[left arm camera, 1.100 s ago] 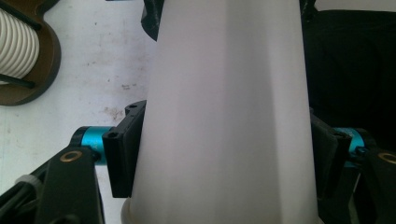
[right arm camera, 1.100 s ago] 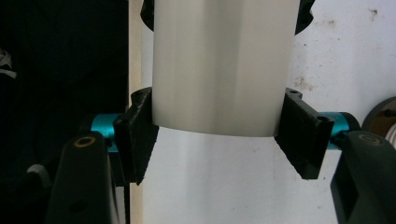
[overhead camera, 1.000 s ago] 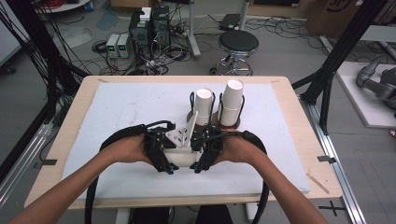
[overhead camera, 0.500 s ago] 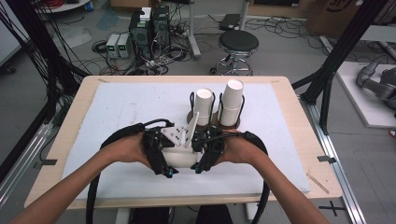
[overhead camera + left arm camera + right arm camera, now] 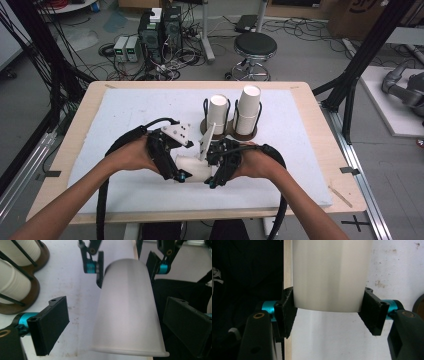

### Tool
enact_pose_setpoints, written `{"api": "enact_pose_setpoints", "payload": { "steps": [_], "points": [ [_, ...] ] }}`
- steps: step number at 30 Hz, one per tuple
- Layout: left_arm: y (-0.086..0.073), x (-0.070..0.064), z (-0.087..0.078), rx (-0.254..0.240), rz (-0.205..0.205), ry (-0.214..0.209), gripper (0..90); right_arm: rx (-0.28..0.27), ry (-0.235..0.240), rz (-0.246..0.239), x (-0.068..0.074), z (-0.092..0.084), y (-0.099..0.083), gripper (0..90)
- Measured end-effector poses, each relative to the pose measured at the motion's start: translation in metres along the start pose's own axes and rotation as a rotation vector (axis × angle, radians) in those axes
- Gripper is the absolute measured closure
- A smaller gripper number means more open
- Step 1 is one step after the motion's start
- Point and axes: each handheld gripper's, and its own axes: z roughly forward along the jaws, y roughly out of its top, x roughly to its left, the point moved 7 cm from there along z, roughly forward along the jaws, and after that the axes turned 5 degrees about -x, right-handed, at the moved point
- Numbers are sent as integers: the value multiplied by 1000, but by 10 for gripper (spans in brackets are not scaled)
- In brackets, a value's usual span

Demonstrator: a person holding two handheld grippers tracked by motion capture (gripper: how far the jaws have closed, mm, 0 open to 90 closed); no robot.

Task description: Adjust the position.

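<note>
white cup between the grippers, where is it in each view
High view: the white cup lies on its side at lower centre, between both hands.
Left gripper view: centre right, rim nearest, between the spread jaws with gaps either side.
Right gripper view: top centre, its narrow end clamped by both pads.
Shared landmark: the brown cup holder base.

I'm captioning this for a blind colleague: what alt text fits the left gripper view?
A white paper cup lies between the left gripper's open black jaws, pads clear of it, while the right gripper clamps its far end. Two cup stacks in a wire-and-wood holder stand at upper left.
</note>
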Motion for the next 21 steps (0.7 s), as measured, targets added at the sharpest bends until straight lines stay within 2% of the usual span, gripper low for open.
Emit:
{"api": "enact_pose_setpoints", "payload": {
  "steps": [3, 5, 9, 18, 21],
  "points": [
    [5, 2, -6, -64, -18, 7, 65, -12, -11, 1, 0, -2, -1, 364],
    [7, 4, -11, -94, -15, 18, 65, -28, -16, 8, 0, -4, -2, 364],
    [10, 6, -18, -163, -34, 15, 65, -61, -20, 20, -1, -7, -6, 364],
    [4, 10, -30, -270, -74, 33, 65, -122, -43, 54, -2, -10, -18, 364],
    [-1, 10, -32, -280, -79, 35, 65, -135, -48, 61, -2, -12, -20, 364]
  ]
}}
